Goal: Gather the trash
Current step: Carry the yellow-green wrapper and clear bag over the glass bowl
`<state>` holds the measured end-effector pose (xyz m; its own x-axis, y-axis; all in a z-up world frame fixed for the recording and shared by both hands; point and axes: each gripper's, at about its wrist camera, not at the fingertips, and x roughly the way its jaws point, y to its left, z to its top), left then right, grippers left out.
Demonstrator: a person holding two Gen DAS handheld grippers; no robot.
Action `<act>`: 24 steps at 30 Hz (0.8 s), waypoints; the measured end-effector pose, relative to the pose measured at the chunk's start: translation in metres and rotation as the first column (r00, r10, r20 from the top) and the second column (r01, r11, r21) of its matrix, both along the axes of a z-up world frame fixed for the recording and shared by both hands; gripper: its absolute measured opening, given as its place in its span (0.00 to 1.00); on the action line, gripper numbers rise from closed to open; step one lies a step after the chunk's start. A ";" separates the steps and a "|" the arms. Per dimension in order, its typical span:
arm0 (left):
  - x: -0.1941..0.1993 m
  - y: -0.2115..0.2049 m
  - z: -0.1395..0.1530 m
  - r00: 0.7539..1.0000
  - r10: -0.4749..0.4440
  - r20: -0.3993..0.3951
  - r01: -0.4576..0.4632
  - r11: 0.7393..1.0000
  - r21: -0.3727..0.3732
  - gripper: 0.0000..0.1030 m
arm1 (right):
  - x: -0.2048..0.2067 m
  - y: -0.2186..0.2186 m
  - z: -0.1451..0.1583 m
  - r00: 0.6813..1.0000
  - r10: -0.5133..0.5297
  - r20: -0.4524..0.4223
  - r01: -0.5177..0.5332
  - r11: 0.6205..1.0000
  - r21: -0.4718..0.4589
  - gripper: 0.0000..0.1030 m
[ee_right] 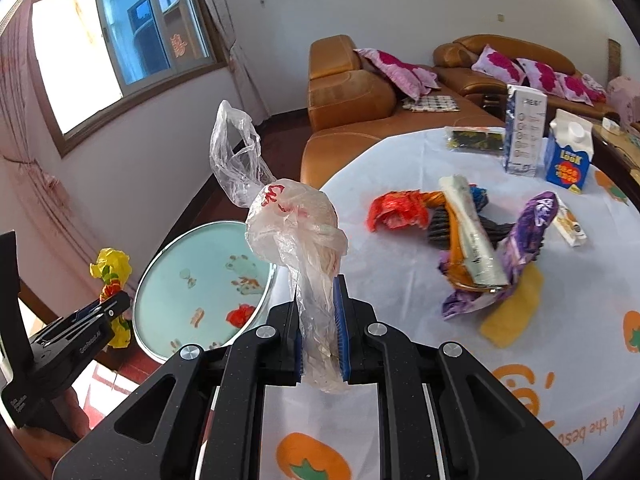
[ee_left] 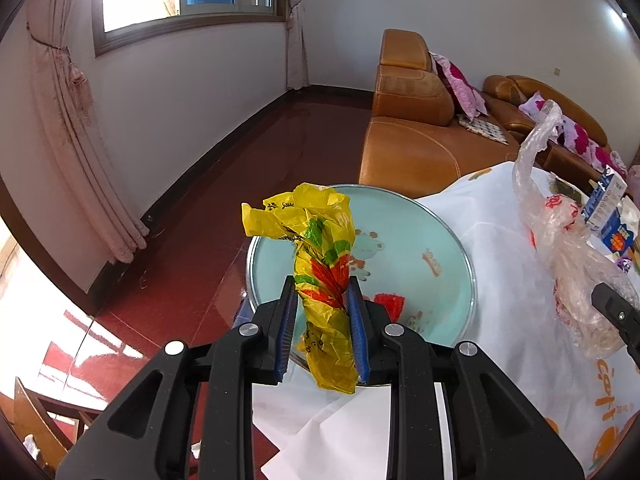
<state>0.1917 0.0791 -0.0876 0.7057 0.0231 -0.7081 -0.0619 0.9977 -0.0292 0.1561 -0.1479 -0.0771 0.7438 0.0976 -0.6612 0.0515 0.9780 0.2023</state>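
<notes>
My left gripper [ee_left: 322,292] is shut on a crumpled yellow plastic bag [ee_left: 316,248] with red and green print, held above a round pale-blue glass top [ee_left: 436,232]. My right gripper [ee_right: 316,292] is shut on a clear plastic bag [ee_right: 288,220] with red print, held above the table's left edge. That clear bag also shows in the left wrist view [ee_left: 560,232]. The yellow bag [ee_right: 110,272] and the left gripper [ee_right: 104,312] show at the left of the right wrist view. Several wrappers [ee_right: 472,240] lie in a heap on the white tablecloth [ee_right: 400,392].
Two cartons [ee_right: 568,156] and a dark packet [ee_right: 476,140] stand at the table's far side. A small carton [ee_right: 570,224] lies by the heap. An orange leather sofa [ee_right: 360,96] with pink pillows is behind the table. Red floor lies to the left.
</notes>
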 end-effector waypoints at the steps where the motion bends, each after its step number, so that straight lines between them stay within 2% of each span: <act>1: 0.000 0.002 0.000 1.000 0.002 -0.001 -0.002 1.000 0.001 0.24 | 0.001 0.002 0.000 1.000 0.005 0.000 -0.005 1.000 0.000 0.13; 11: 0.004 0.017 -0.008 0.999 0.038 -0.018 -0.038 0.999 -0.007 0.24 | 0.012 0.022 -0.010 0.998 0.048 -0.033 -0.048 0.999 -0.016 0.13; 24: 0.015 0.021 -0.017 0.998 0.041 -0.048 -0.041 0.999 -0.005 0.24 | 0.041 0.050 -0.027 0.990 0.112 -0.086 -0.116 0.993 -0.035 0.14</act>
